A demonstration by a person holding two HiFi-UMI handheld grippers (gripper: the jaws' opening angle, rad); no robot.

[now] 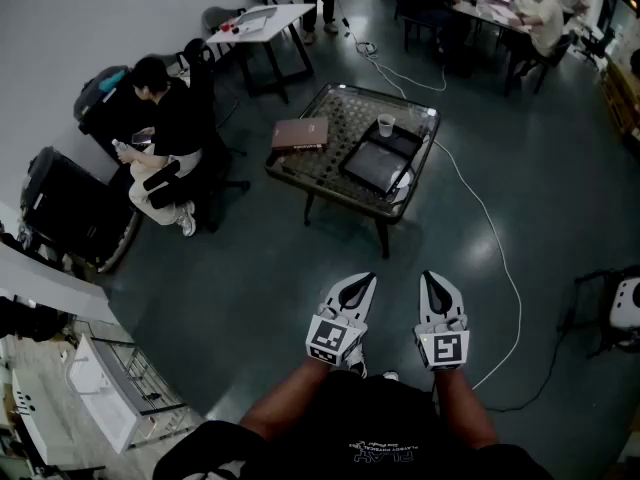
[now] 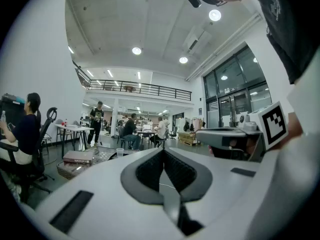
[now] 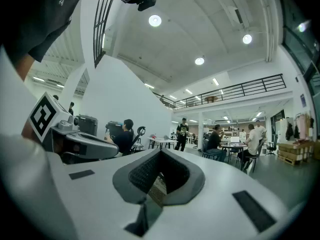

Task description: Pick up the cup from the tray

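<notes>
Far off, the cup sits on the tray; nearby, the left gripper and right gripper are pinched closed, empty.

I count one cup, one dark tray and one brown flat box on one low table. Near: two grippers, the left gripper and the right gripper. Left: one seated person. Far left: one white table. Right: one white cable.
</notes>
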